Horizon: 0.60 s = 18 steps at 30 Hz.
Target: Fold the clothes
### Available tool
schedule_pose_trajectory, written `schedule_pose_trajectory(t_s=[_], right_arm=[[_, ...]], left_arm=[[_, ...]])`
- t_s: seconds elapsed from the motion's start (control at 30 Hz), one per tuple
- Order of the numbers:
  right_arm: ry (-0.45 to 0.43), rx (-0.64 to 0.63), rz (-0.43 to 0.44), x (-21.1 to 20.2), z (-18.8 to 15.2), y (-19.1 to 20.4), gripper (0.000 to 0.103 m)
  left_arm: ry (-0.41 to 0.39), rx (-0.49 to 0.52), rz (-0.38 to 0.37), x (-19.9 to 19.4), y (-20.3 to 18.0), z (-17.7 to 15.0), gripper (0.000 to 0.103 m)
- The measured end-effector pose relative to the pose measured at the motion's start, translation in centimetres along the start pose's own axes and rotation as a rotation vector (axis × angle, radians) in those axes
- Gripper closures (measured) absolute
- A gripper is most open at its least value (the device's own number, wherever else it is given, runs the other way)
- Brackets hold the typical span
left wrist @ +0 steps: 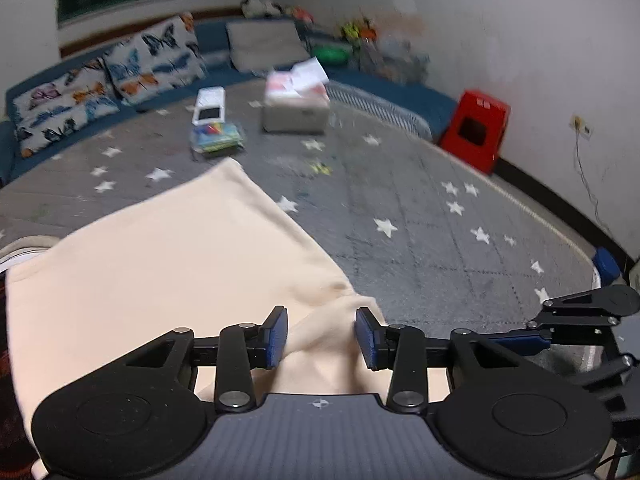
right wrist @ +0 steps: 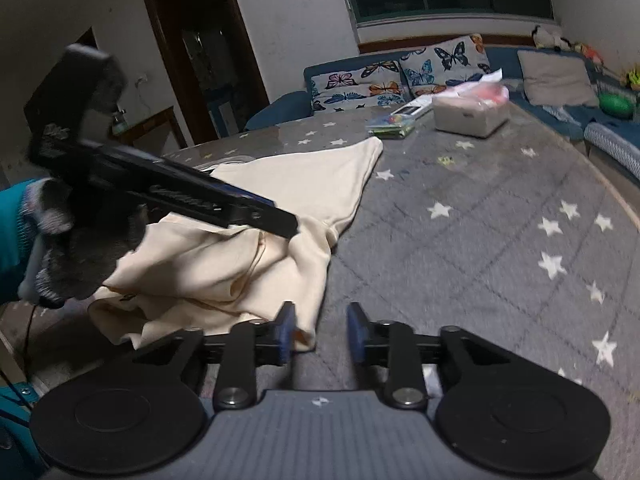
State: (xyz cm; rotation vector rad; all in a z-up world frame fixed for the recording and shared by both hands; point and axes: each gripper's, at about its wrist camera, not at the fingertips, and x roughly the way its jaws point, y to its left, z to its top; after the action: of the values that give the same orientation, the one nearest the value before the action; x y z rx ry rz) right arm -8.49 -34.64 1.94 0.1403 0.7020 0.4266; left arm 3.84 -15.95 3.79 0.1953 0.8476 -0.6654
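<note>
Both grippers [left wrist: 321,338] [right wrist: 321,334] open — over garment [left wrist: 180,264].

We've got the left wrist view sitting low and close over the cream garment [left wrist: 172,280], facing across the star-patterned mat [left wrist: 420,208] toward the far edge with the butterfly pillows [left wrist: 120,76] and the red stool [left wrist: 476,128]. Right wrist view sits just off the garment's near corner, facing the same far edge. We see the garment, mat, pillows and grey box [right wrist: 468,118] in both.
</note>
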Motion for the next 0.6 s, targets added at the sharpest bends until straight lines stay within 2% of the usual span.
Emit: schedule_pose_trajectory(t_s=[0.07, 0.33, 0.4, 0.47, 0.53, 0.6], right_arm=[[0.001, 0.023, 0.027, 0.1, -0.4, -0.5, 0.072], [-0.031, 0.065, 0.109, 0.1, -1.1, -1.1, 0.072], [-0.037, 0.069, 0.116, 0.2, -1.2, -1.2, 0.072], [-0.039, 0.069, 0.118, 0.2, -1.2, -1.1, 0.072], [-0.040, 0.068, 0.120, 0.3, -1.2, -1.1, 0.072], [-0.039, 0.067, 0.121, 0.4, -1.1, -1.1, 0.073]], left_arm=[[0.033, 0.016, -0.013, 0.7, -0.2, 0.5, 0.056], [0.124, 0.098, -0.052, 1.5, -0.9, 1.4, 0.058], [0.132, 0.113, -0.063, 1.5, -0.9, 1.4, 0.067], [0.127, 0.121, -0.080, 1.2, -0.9, 1.5, 0.082], [0.118, 0.124, -0.099, 1.0, -0.8, 1.6, 0.088], [0.104, 0.119, -0.114, 0.8, -0.6, 1.8, 0.089]])
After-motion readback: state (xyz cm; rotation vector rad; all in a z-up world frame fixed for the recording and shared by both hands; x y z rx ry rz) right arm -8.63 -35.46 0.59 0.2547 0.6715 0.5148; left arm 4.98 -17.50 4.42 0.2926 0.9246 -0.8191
